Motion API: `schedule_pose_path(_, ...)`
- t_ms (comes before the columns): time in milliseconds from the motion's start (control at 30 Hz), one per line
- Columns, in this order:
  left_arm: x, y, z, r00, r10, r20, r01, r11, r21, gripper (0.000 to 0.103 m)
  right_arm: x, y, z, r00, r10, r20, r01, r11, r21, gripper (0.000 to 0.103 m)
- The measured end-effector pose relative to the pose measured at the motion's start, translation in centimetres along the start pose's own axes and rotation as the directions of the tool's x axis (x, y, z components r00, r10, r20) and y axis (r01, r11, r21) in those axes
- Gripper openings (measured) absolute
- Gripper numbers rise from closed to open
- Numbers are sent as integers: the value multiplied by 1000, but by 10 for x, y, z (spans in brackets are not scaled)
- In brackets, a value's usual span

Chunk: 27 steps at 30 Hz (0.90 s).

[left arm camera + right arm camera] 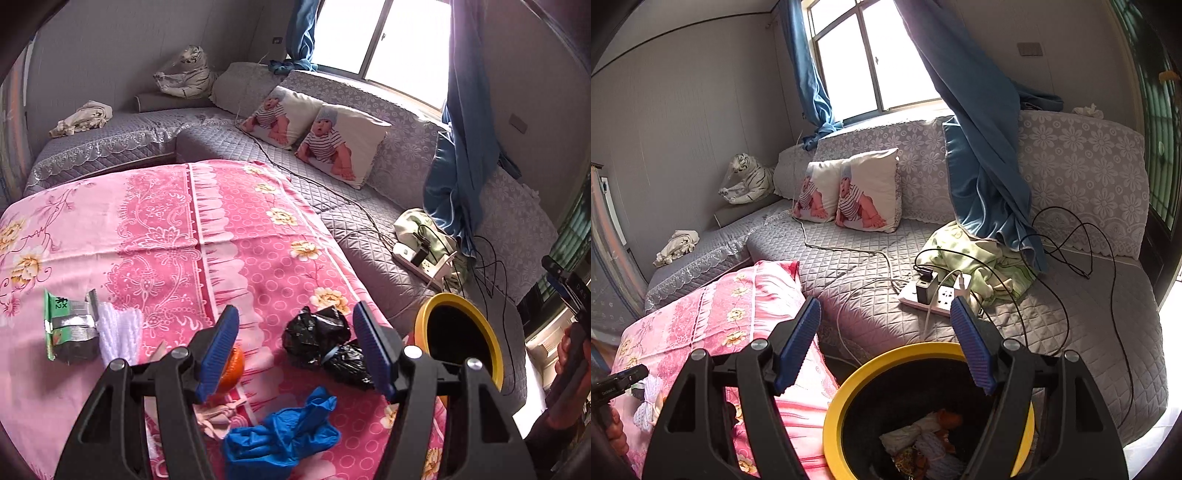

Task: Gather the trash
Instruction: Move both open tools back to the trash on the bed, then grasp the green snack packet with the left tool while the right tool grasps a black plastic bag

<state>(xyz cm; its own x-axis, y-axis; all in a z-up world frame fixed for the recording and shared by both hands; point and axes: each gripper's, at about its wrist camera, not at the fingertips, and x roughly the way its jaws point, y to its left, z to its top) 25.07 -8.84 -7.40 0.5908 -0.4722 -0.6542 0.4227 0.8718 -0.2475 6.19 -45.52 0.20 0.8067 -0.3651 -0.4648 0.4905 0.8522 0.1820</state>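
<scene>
The left gripper (295, 350) hangs over the pink cloth (166, 221) on the table, its jaws wide apart and holding nothing. Between its blue fingers (221, 350) lies a crumpled black bag (325, 343). A blue glove (284, 432) lies nearer, at the table's edge. An orange ball (234, 369) peeks out from behind the left finger. Farther left sit a green wrapper (66, 325) and a white cloth (120, 332), touching each other.

The right gripper (882, 347) is over the yellow bin (838, 413), which stands just beside the table. Its jaws are wide apart too, and empty. Some trash (923, 435) lies at the bottom of the bin. Behind is a gray sofa (1071, 332) with a power strip (934, 295) on it.
</scene>
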Motion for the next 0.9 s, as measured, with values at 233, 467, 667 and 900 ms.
schedule_pose_path(233,-37,68,1,991,127,45,-124,990,-68,62,3,63,-4,994,106,-17,-107,991,-84,69)
schedule_pose_path(467,-52,121,-8,974,221,39,-214,968,-134,62,16,134,-25,966,238,-98,-252,951,-182,70)
schedule_pose_path(667,-51,155,-18,963,268,9,-262,948,-179,62,32,191,-54,932,304,-198,-348,902,-256,70)
schedule_pose_path(900,-33,176,-23,957,289,-34,-290,936,-199,62,49,231,-80,899,333,-285,-415,856,-308,70)
